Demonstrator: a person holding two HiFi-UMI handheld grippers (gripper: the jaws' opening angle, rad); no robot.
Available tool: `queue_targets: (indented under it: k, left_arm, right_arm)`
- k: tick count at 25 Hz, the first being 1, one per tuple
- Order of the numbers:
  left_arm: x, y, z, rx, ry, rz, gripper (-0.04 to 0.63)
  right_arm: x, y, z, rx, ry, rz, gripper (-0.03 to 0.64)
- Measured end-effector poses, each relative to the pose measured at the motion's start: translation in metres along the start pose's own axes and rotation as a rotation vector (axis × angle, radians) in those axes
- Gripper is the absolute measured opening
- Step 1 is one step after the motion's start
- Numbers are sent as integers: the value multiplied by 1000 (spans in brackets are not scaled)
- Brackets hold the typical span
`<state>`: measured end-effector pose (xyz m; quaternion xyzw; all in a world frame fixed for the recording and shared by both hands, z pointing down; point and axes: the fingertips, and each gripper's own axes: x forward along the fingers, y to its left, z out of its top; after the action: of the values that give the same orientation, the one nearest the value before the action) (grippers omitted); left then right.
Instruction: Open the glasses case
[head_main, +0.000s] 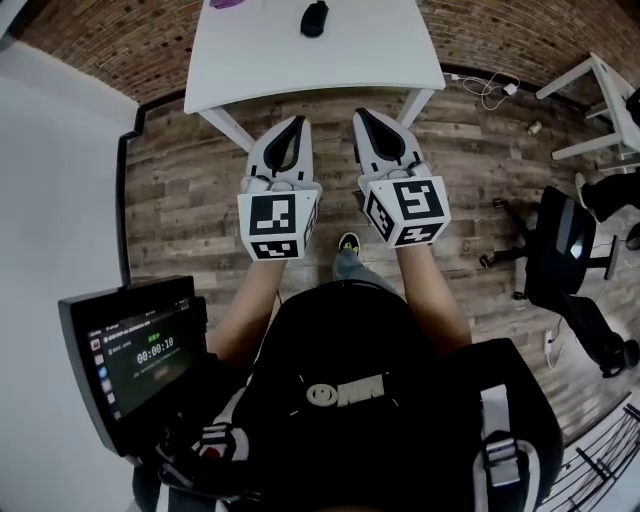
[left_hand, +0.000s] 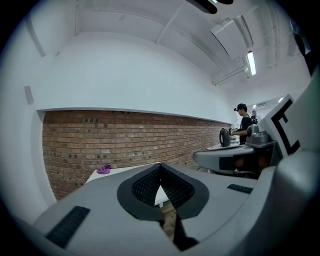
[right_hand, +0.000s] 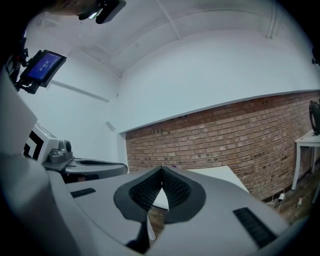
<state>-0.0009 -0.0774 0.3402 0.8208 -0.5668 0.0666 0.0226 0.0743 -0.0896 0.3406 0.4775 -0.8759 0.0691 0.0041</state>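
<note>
Black pack (head_main: 370, 400) on the person's chest fills the bottom of the head view, with a small screen (head_main: 135, 350) at 8 o'clock. Left tool (head_main: 297, 124) has its jaws pressed together on nothing and points toward 12 o'clock. Right tool (head_main: 363, 116), just beside it, is likewise closed and empty. Both hang over the wooden floor (head_main: 180, 190), short of the white tabletop (head_main: 270, 60), where a purple thing (head_main: 228, 3) lies at 11 o'clock and the dark glasses case (head_main: 314, 18) at 12 o'clock, well apart from both tools
</note>
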Motion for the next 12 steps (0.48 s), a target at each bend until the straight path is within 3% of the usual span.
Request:
queue_targets:
  k: [5, 12]
  left_arm:
    - [44, 20, 7, -1, -1, 34, -2]
    - [84, 37, 13, 15, -4, 37, -2]
  right_arm:
    - [40, -36, 9, -8, -1, 12, 5]
    - [87, -49, 19, -13, -16, 44, 5]
